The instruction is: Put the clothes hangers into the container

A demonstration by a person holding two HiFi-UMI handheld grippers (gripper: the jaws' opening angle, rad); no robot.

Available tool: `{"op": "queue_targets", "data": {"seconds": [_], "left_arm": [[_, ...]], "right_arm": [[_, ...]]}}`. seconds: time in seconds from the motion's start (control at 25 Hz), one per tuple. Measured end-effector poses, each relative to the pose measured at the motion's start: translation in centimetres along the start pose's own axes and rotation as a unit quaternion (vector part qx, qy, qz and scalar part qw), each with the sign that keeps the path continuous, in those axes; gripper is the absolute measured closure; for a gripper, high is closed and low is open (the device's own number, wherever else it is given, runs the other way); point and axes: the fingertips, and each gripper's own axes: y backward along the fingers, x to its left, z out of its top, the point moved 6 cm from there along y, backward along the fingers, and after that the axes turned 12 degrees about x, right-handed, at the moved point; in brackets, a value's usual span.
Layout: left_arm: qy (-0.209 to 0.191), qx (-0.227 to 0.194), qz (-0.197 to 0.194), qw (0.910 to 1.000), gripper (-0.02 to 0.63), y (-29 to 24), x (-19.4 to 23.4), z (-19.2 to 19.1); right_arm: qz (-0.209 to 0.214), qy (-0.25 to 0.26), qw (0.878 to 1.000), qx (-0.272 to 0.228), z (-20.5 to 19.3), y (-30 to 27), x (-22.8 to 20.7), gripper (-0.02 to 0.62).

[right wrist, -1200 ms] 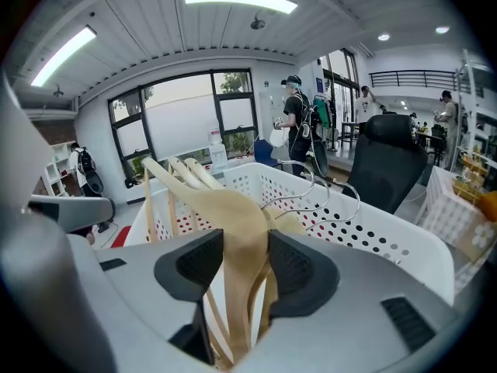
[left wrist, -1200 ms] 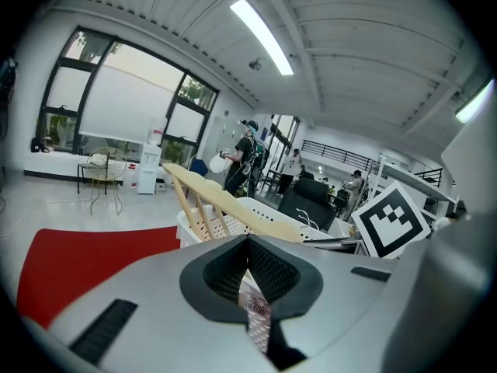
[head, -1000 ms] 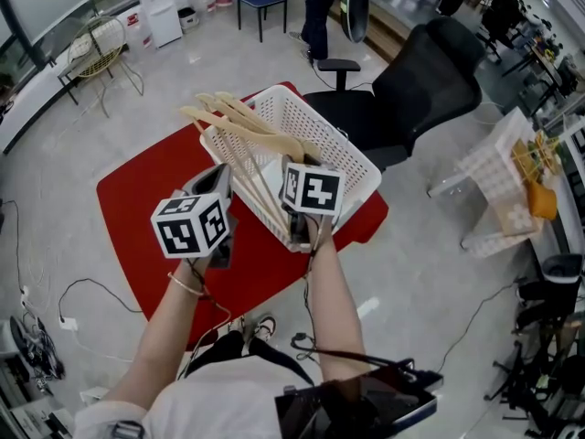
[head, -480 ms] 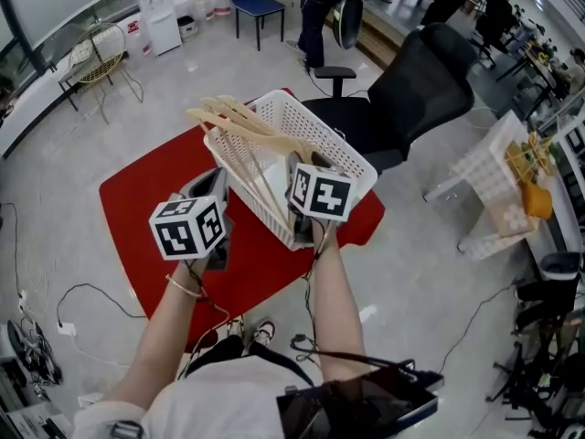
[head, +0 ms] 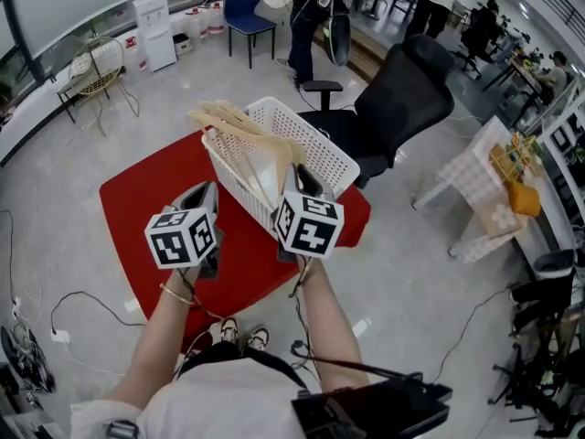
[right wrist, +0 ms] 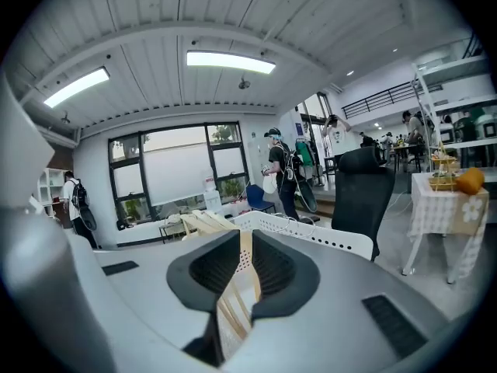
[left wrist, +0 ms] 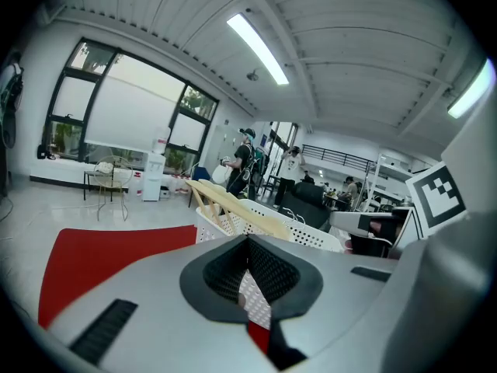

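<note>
A white perforated basket (head: 322, 150) stands on a red mat (head: 151, 195), with several wooden hangers (head: 239, 128) lying in it and their ends poking over its far-left rim. My right gripper (head: 302, 177) hovers above the basket's near edge. Its jaws have just been closing and stand a narrow slit apart with nothing between them. In the right gripper view, the hangers (right wrist: 199, 222) and basket (right wrist: 311, 228) show beyond that gripper (right wrist: 246, 243). My left gripper (head: 207, 196) hangs over the mat left of the basket, shut and empty (left wrist: 249, 245); ahead of it are the hangers (left wrist: 233, 203) and basket (left wrist: 311, 236).
A black office chair (head: 402, 99) stands right behind the basket. A white side table (head: 494, 186) is at the right, a blue chair (head: 245, 3) and a wire chair (head: 93, 62) at the back. Cables (head: 55, 332) trail on the floor at the left. People stand far off.
My right gripper has lifted away from the hangers in the basket and drawn back toward me. The left gripper has drifted back a little. The hangers stay in the basket.
</note>
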Motion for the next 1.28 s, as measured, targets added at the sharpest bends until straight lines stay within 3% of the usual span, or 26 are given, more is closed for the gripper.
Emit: {"op": "queue_targets", "data": {"seconds": [0.36, 0.56, 0.68, 0.8, 0.92, 1.04, 1.28], "left_arm": [[-0.013, -0.032, 0.009, 0.9994, 0.604, 3.4, -0.6, -3.3], [-0.026, -0.054, -0.010, 0.9982, 0.604, 5.1, -0.5, -3.0], [-0.041, -0.060, -0.023, 0.9971, 0.604, 6.3, 0.1, -3.2], [-0.063, -0.063, -0.037, 0.9953, 0.604, 7.7, 1.6, -3.6], [-0.083, -0.059, -0.058, 0.9931, 0.604, 9.4, 4.2, -4.3], [-0.086, -0.049, -0.082, 0.9917, 0.604, 10.9, 6.6, -5.0], [-0.088, -0.063, -0.112, 0.9878, 0.604, 13.9, 9.3, -5.8]], "right_arm": [[-0.002, -0.051, 0.998, -0.022, -5.1, 3.9, 1.4, 0.578], [-0.016, -0.054, 0.998, -0.032, -6.2, 5.4, 3.1, 0.578], [-0.032, -0.057, 0.996, -0.067, -6.6, 6.4, 4.8, 0.578], [-0.059, -0.053, 0.992, -0.099, -7.1, 6.8, 7.2, 0.578], [-0.067, -0.082, 0.990, -0.098, -8.6, 7.0, 10.2, 0.578], [-0.077, -0.115, 0.985, -0.101, -10.3, 8.0, 12.8, 0.578], [-0.118, -0.114, 0.981, -0.104, -12.6, 10.6, 17.1, 0.578]]}}
